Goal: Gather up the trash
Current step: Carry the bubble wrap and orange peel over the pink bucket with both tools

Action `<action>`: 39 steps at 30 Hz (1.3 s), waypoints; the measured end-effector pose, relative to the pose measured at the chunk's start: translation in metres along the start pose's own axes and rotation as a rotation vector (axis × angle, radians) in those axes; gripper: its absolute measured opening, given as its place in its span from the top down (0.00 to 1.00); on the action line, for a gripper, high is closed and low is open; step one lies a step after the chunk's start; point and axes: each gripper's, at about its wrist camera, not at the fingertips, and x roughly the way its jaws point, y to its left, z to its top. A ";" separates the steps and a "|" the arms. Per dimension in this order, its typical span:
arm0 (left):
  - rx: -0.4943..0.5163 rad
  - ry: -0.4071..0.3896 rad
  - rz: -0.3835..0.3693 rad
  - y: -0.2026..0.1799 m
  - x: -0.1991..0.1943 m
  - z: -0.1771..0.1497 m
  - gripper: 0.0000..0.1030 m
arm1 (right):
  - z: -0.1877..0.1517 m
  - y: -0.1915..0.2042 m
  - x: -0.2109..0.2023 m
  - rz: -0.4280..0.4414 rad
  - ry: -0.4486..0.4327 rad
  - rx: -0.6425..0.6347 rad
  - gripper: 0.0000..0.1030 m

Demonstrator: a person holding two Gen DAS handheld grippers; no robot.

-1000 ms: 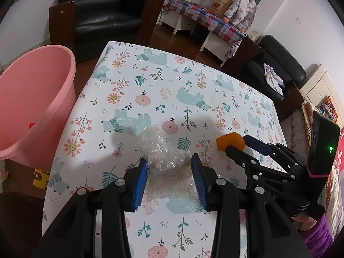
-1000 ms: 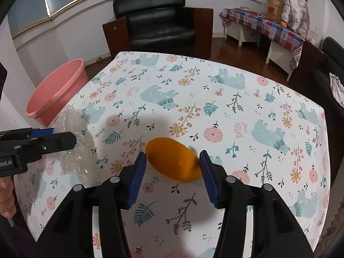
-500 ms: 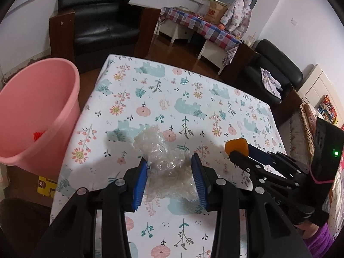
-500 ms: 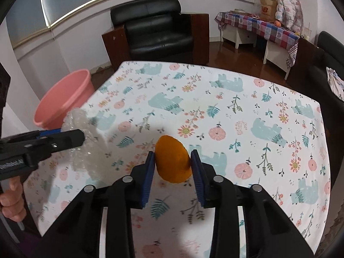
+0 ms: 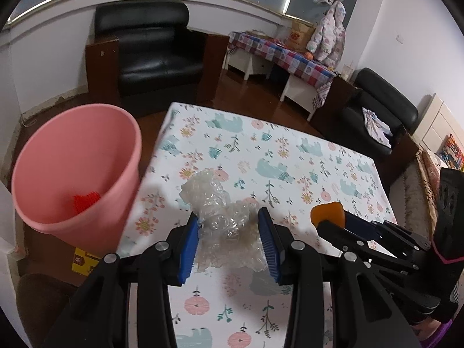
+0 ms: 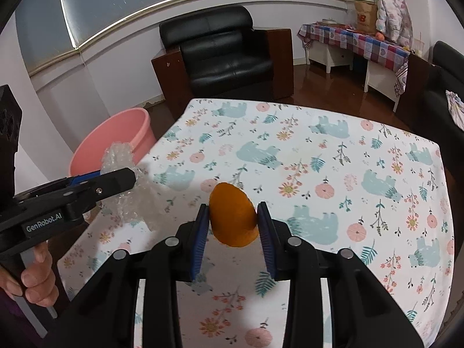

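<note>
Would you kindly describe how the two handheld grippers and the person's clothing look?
Both the left gripper and the right gripper are black, with silver pivot screws and ribbed blue pads. The left one reads "GenRobot.AI" in white. A purple sleeve shows.

The bucket point(image 5: 72, 174) stands left of the left tongs point(image 5: 229, 243), beside the tabletop point(image 5: 290, 156); an armchair point(image 5: 153, 55) sits beyond.
</note>
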 end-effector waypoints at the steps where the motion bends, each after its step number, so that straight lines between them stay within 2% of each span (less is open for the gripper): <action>1: -0.001 -0.005 0.003 0.001 -0.002 0.000 0.62 | 0.001 0.002 -0.001 0.002 -0.003 0.000 0.66; 21: -0.051 -0.128 0.093 0.041 -0.038 0.015 0.62 | 0.029 0.052 0.012 0.070 -0.032 -0.037 0.66; 32: -0.106 -0.203 0.192 0.090 -0.056 0.023 0.62 | 0.052 0.102 0.035 0.120 -0.031 -0.098 0.66; 39: -0.158 -0.209 0.252 0.126 -0.057 0.024 0.62 | 0.066 0.135 0.054 0.150 -0.022 -0.128 0.66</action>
